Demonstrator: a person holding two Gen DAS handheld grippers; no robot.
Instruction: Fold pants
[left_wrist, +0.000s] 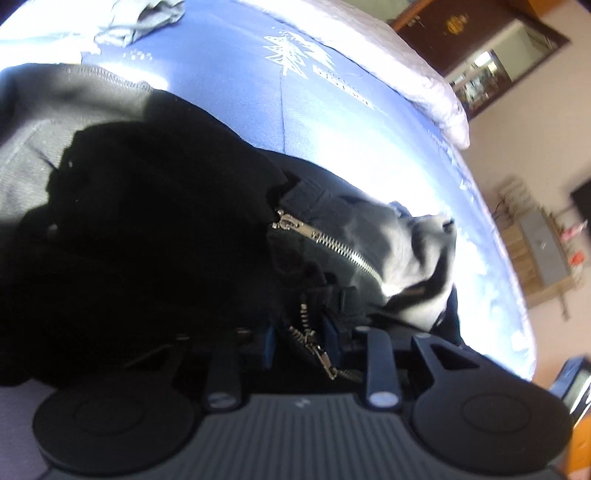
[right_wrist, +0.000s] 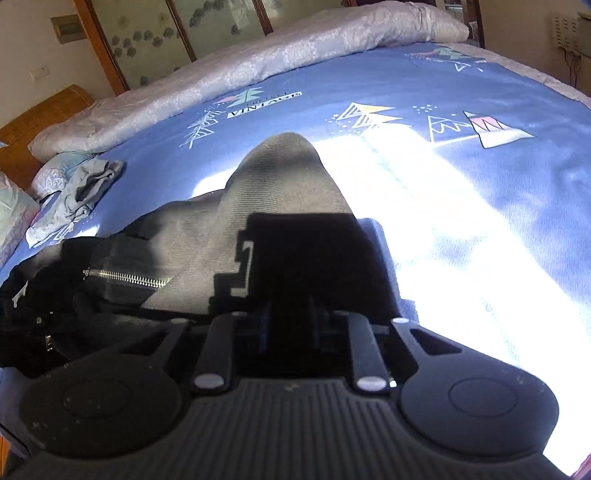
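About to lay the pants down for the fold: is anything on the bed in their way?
Nothing visible blocks them. Both tools, left and right, seem shut on the pants. The blue bedsheet ahead is bare; the crumpled grey cloth lies off to the left, and the quilt at the far edge.

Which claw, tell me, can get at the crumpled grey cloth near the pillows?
Probably neither for now. The grey cloth lies apart with bare sheet before it, but the left claw and right claw both seem buried in the pants.
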